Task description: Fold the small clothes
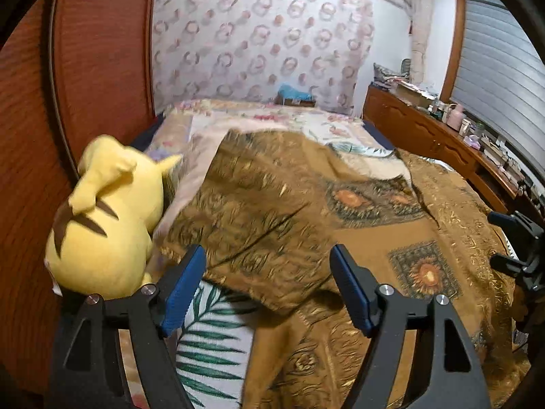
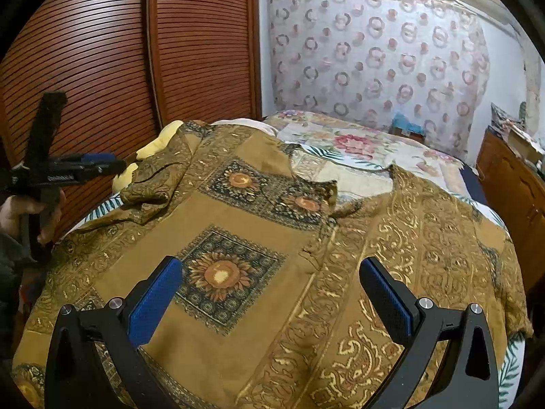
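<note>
A brown shirt [image 1: 289, 204] [image 2: 238, 225] printed with sunflower squares and gold scrollwork lies spread on the bed. Its left sleeve [image 2: 153, 184] is bunched up beside a yellow plush toy. My left gripper [image 1: 269, 259] is open, and the sleeve's loose fold [image 1: 259, 238] lies slack between the blue pads without touching them. In the right wrist view the left gripper [image 2: 102, 162] is at the left, held by a hand [image 2: 20, 211]. My right gripper [image 2: 270, 269] hangs open over the shirt's lower front with nothing gripped. It also shows at the right edge as the right gripper [image 1: 521, 238].
A yellow plush toy [image 1: 109, 221] [image 2: 163, 133] sits at the bed's left edge against a slatted wooden wardrobe [image 1: 102, 51] [image 2: 187, 51]. The floral bedspread [image 1: 272, 119] [image 2: 357, 143] stretches toward the back wall. A cluttered wooden dresser [image 1: 425, 129] [image 2: 511, 177] runs along the right.
</note>
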